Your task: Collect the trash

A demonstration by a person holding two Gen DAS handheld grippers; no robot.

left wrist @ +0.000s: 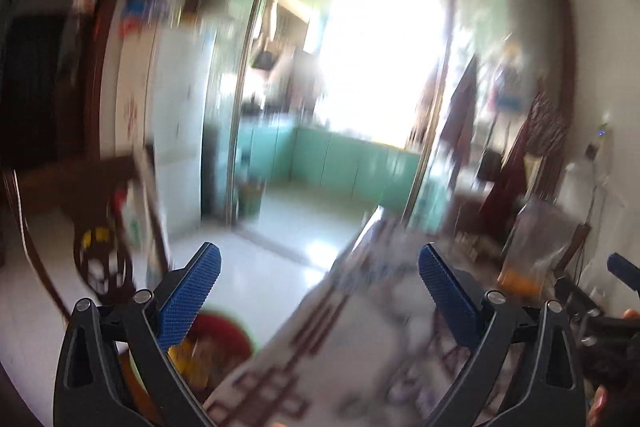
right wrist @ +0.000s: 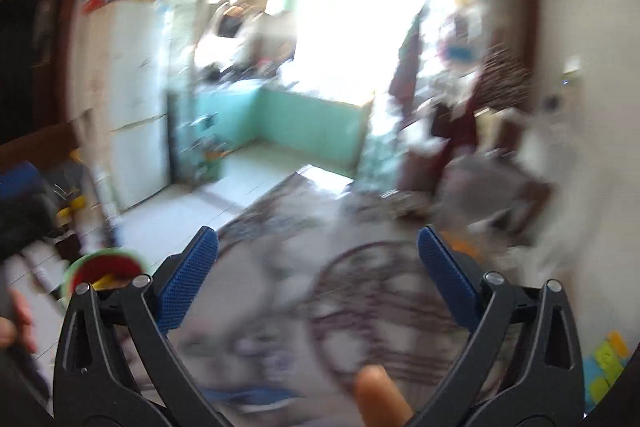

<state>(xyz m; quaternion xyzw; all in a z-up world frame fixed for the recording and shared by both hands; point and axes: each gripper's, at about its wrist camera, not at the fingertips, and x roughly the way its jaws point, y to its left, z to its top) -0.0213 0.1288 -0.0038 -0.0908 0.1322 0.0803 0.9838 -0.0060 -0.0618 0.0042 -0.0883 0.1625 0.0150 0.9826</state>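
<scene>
Both views are heavily blurred. My left gripper [left wrist: 320, 255] is open, its blue pads wide apart with nothing between them, above a table with a patterned cloth [left wrist: 320, 367]. A red bin with a green rim [left wrist: 220, 339] stands on the floor at the table's left side, with yellow items inside. My right gripper [right wrist: 317, 235] is also open and empty over the same cloth [right wrist: 360, 291]. The bin [right wrist: 104, 267] shows to its lower left. An orange rounded object [right wrist: 380, 391] and something blue [right wrist: 248, 395] lie on the cloth near the lower edge; I cannot tell what they are.
A white fridge [left wrist: 180, 131] stands left of a bright kitchen doorway with sliding glass doors [left wrist: 248, 87]. A clear bag with orange contents [left wrist: 532, 251] sits at the table's far right. Colourful blocks [right wrist: 608, 359] lie at the lower right. A hand [right wrist: 12, 323] holds the other gripper.
</scene>
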